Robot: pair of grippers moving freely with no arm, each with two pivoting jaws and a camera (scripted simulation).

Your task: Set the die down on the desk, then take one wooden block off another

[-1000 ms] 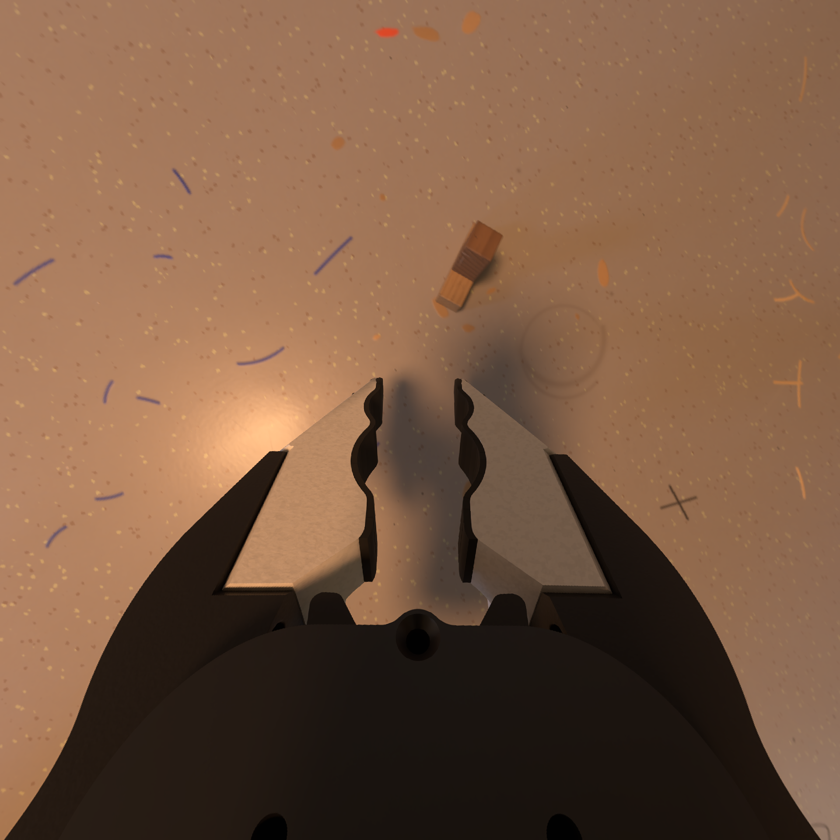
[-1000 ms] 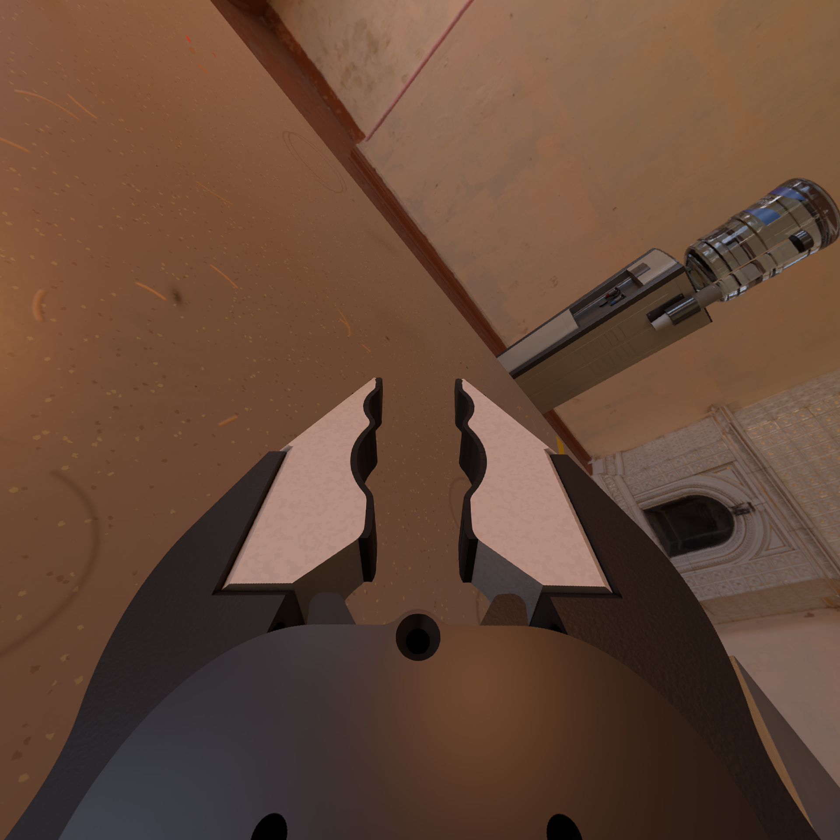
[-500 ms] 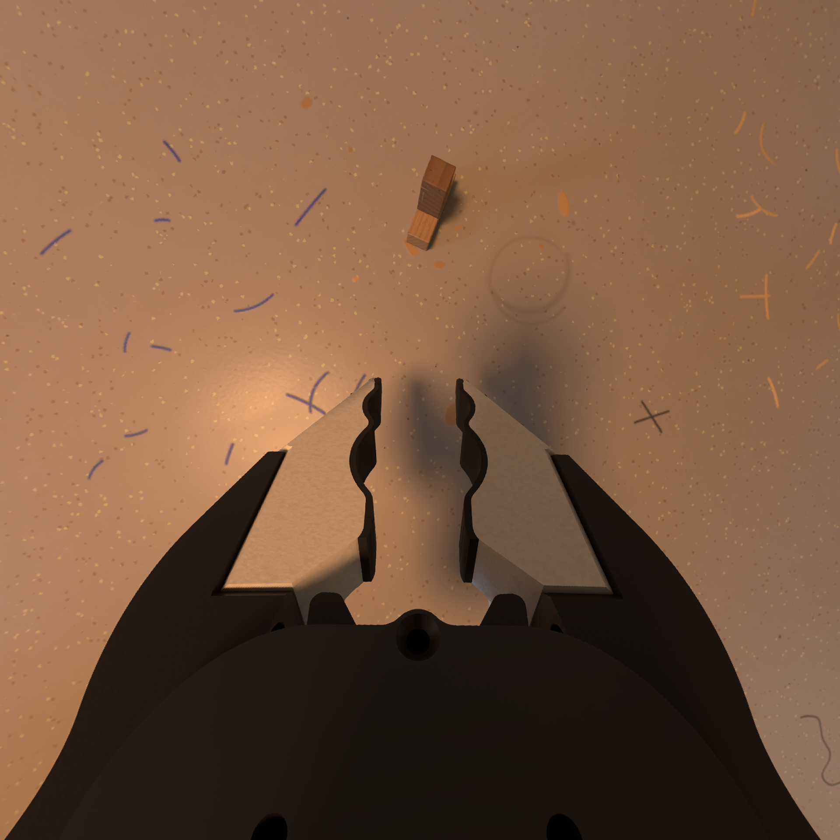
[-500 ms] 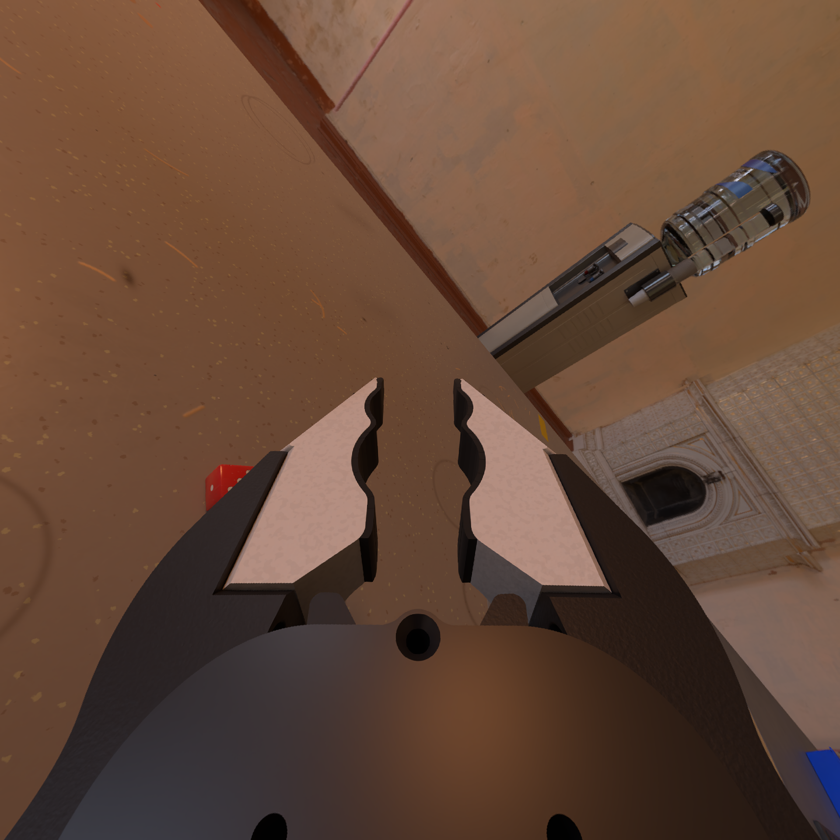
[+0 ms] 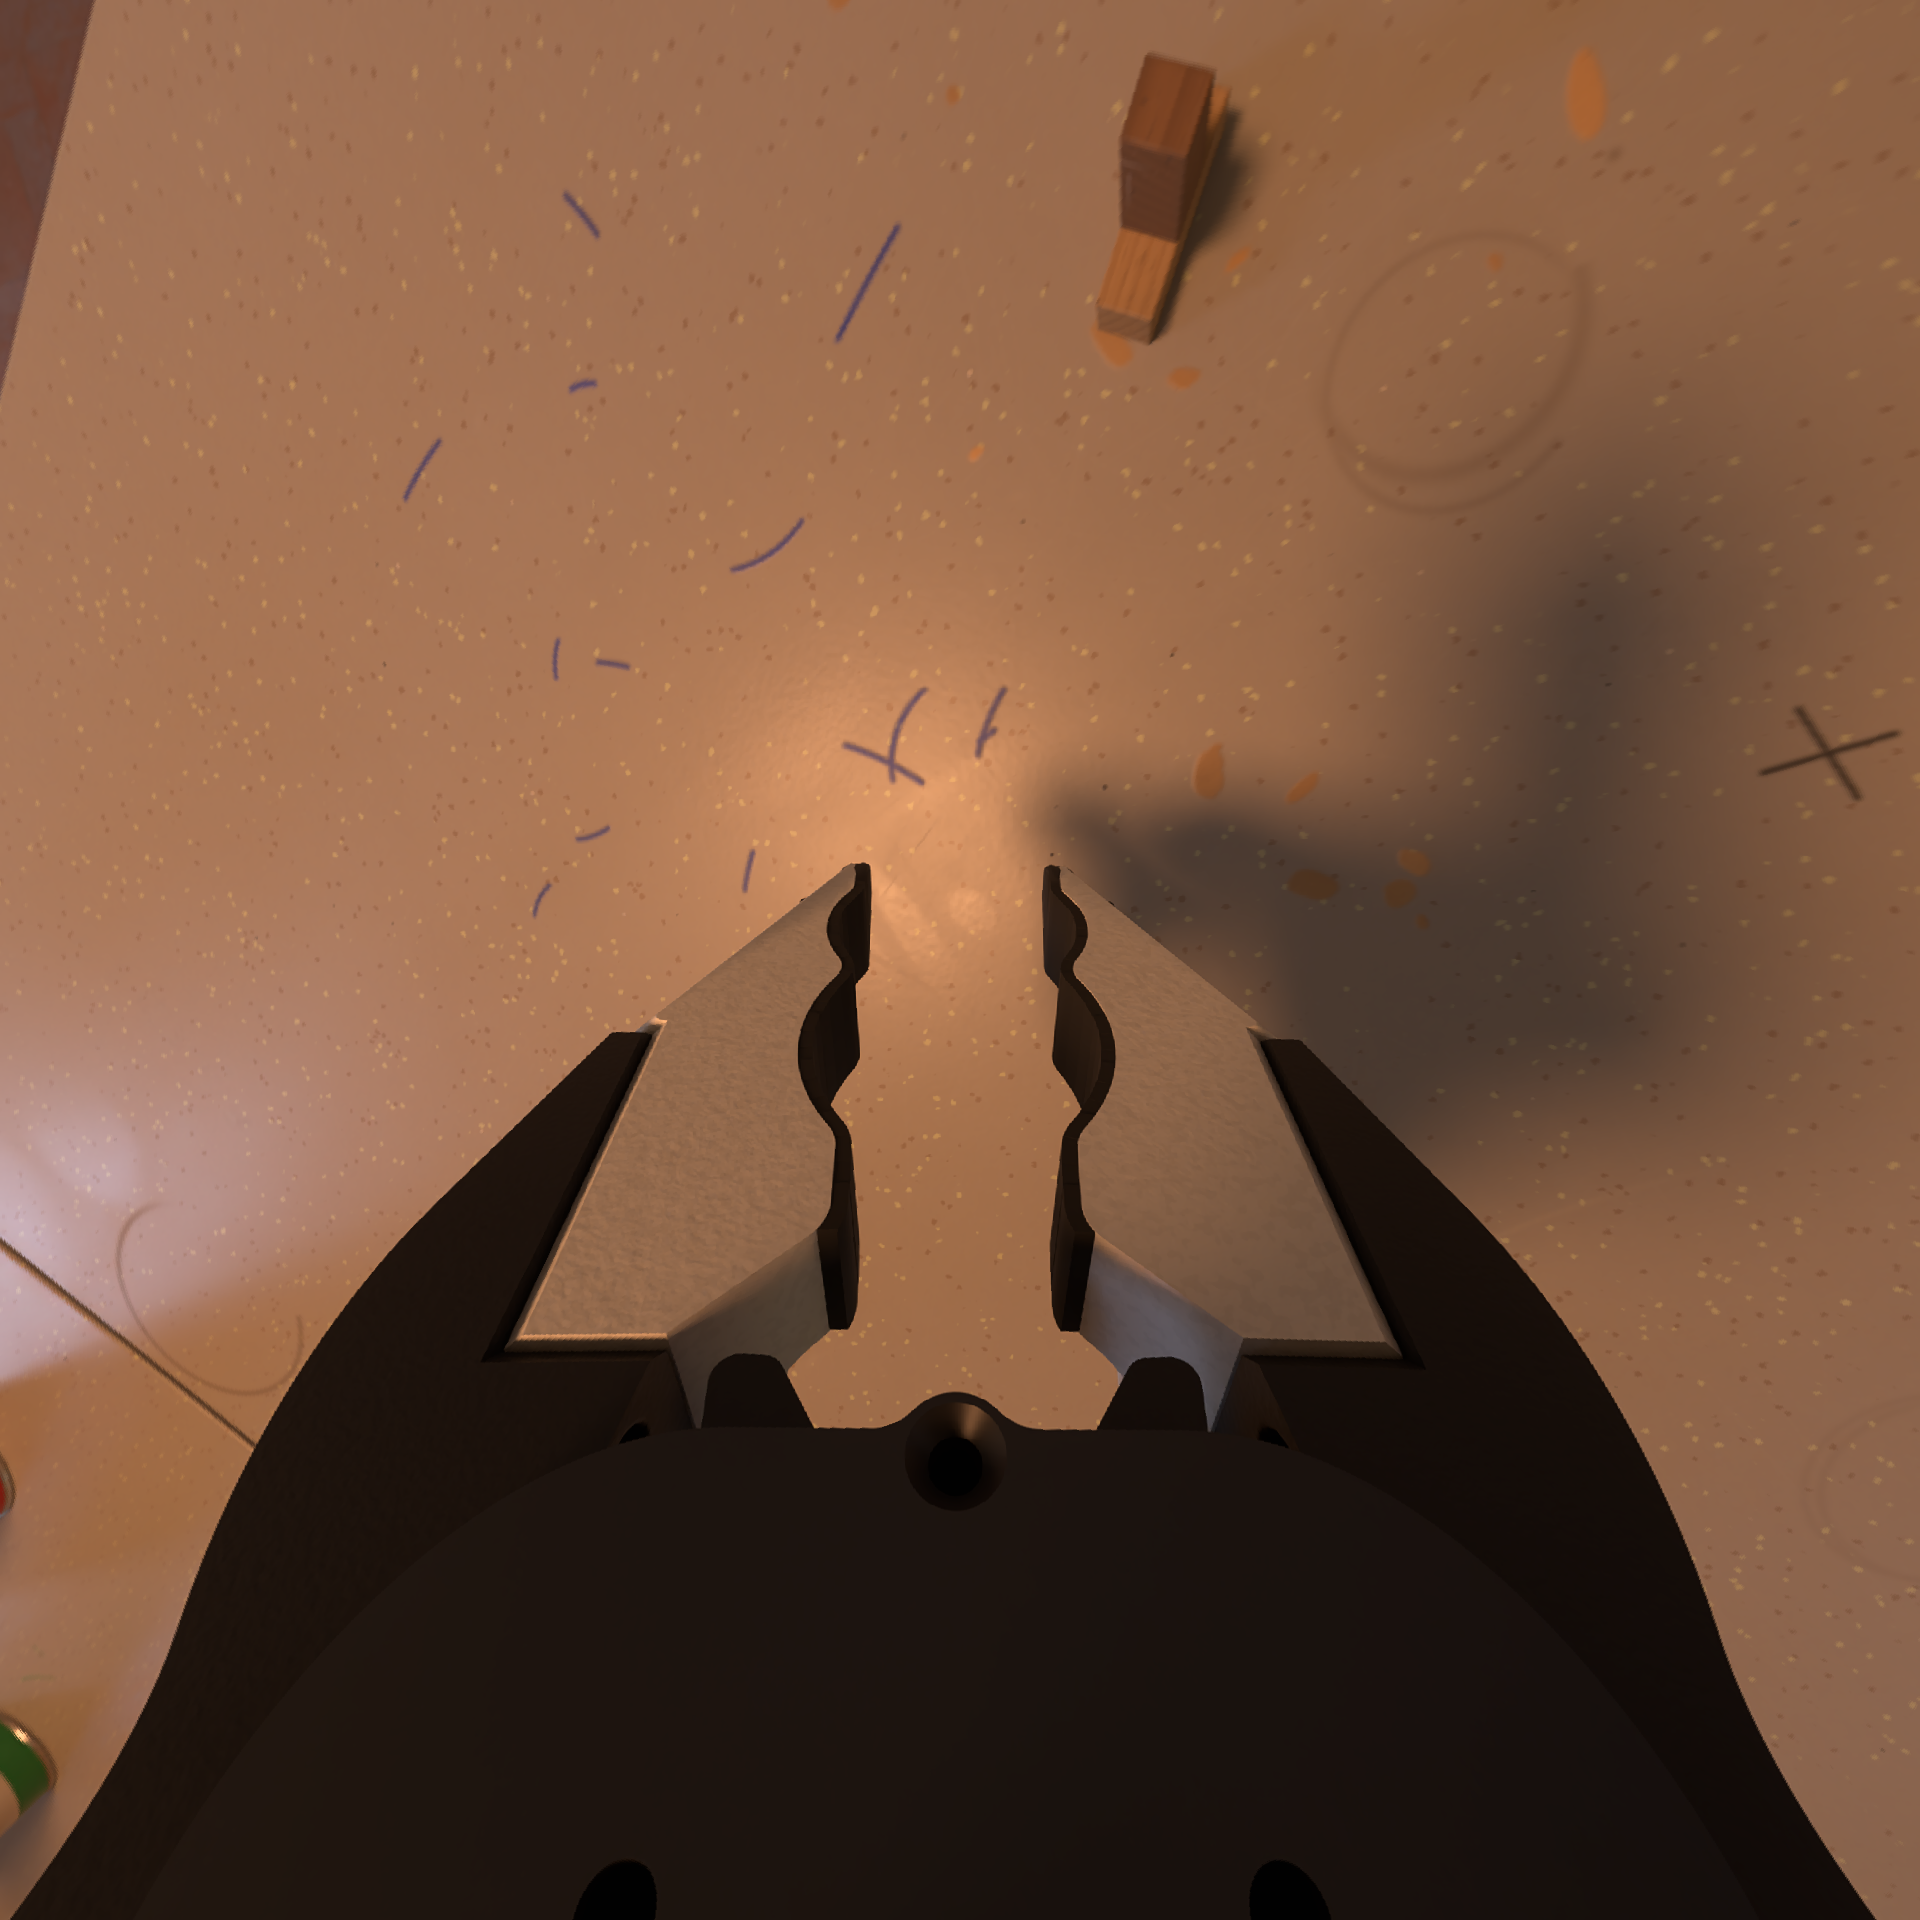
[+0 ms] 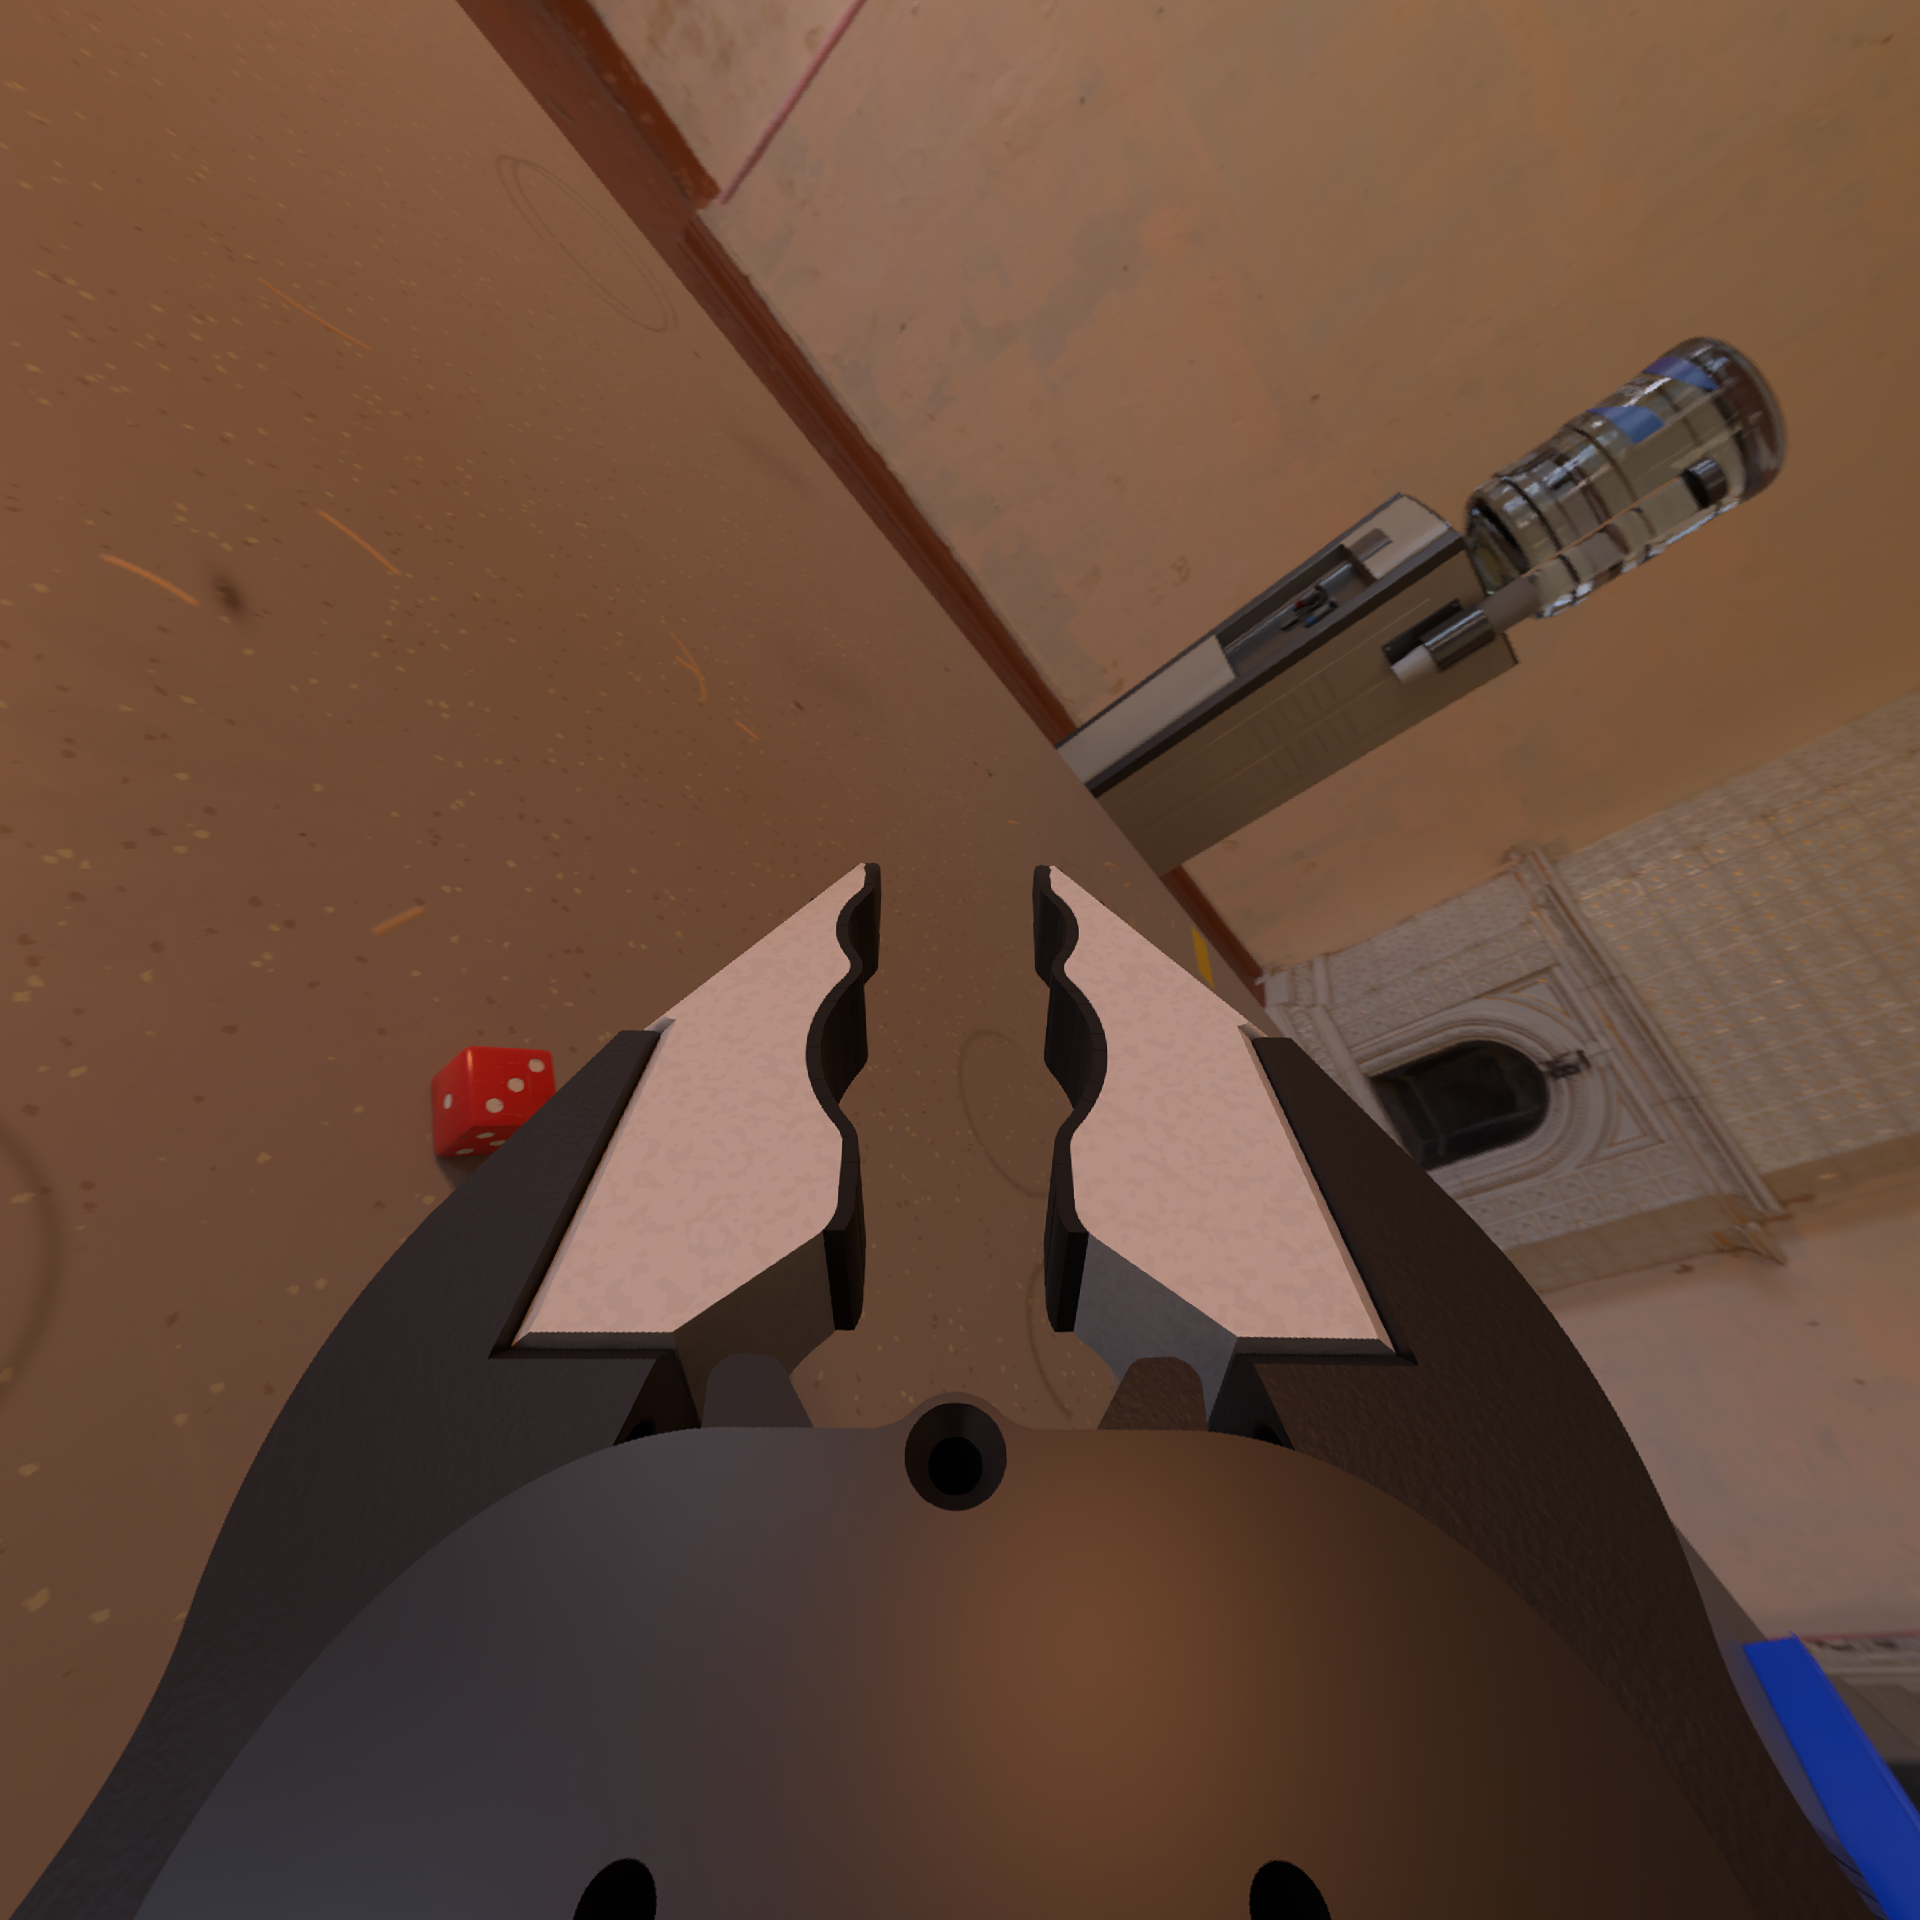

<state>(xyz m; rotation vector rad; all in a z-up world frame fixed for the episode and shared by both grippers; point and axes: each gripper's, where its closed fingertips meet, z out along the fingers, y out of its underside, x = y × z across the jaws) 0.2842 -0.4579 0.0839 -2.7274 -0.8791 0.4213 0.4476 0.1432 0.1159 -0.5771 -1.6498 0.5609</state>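
Note:
In the left wrist view a darker wooden block (image 5: 1166, 145) sits on top of a lighter wooden block (image 5: 1138, 283) on the speckled desk (image 5: 416, 727), far ahead and a little right of my left gripper (image 5: 954, 878). That gripper is open and empty, well above the desk. In the right wrist view a red die (image 6: 488, 1099) with white pips rests on the desk, just left of my right gripper (image 6: 956, 878) and partly hidden by its left finger. The right gripper is open and empty.
The desk's reddish edge (image 6: 831, 436) runs diagonally in the right wrist view; beyond it stand a water dispenser (image 6: 1351, 665) with a clear bottle (image 6: 1631, 478). A blue object (image 6: 1829, 1766) shows at the lower right. A green-and-white object (image 5: 21, 1766) lies at the left wrist view's lower left.
The left gripper has pulled back and away, so the stacked blocks moved up and shrank in its view. The right gripper drew back, and the die came into view at its left.

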